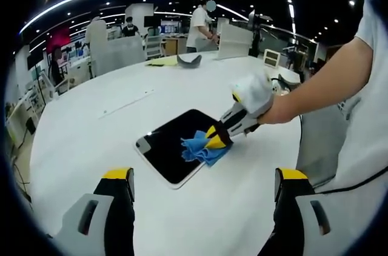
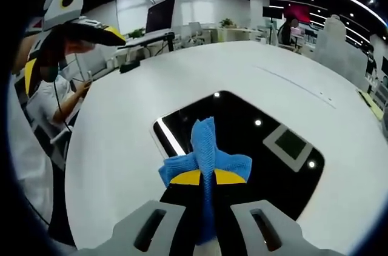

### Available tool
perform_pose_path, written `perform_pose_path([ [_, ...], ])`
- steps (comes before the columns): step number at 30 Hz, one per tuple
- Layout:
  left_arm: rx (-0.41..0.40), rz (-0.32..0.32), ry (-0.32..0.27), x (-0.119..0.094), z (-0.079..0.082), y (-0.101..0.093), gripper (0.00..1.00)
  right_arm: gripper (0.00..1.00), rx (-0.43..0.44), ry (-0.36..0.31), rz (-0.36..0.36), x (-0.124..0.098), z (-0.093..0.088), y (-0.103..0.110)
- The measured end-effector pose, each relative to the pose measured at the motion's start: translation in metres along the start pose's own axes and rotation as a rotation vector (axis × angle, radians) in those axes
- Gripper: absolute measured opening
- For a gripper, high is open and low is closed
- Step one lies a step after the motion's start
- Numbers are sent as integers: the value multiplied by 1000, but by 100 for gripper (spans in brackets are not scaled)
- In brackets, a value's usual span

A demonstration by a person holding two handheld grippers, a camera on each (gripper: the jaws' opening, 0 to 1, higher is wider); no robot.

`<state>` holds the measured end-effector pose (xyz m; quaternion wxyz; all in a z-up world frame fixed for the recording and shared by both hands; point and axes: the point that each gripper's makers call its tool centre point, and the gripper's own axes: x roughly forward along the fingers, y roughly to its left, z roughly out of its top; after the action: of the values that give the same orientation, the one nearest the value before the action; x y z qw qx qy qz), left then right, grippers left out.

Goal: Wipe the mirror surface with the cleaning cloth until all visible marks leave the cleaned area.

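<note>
Mirror [image 1: 171,150] lies flat at frame centre on the counter [image 1: 109,128]; right hand-held gripper [image 1: 216,138] pinches the cloth [image 1: 203,150] against it for wiping, left hand-held gripper [image 1: 203,186] wide open, empty.

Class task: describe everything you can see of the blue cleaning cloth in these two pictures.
The blue cleaning cloth is a small, soft, textured fabric, bunched and folded rather than spread flat. It is pinched between the shut jaws of the right hand-held gripper, with one fold sticking out ahead of the yellow tips and more spilling to both sides. It rests on the dark, glossy mirror, near the edge closest to the person's arm, on the white table. The left hand-held gripper hovers apart, open.
</note>
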<state>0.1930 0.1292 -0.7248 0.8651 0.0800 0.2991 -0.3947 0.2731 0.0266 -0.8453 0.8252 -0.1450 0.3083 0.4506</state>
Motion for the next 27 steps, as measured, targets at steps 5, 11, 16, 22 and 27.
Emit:
perform_pose_path([
  [5, -1, 0, 2, 0, 0, 1, 97, 1, 6, -5, 2, 2, 2, -1],
  [11, -2, -10, 5, 1, -1, -2, 97, 1, -12, -13, -6, 6, 6, -2],
  [16, -3, -7, 8, 0, -2, -2, 97, 1, -12, -17, -6, 9, 9, -4],
  [22, -5, -8, 12, 1, -4, -1, 97, 1, -8, -22, -2, 13, 12, -8],
  [27, -5, -5, 9, 2, -2, 0, 97, 1, -13, -24, 4, 16, 14, -11],
])
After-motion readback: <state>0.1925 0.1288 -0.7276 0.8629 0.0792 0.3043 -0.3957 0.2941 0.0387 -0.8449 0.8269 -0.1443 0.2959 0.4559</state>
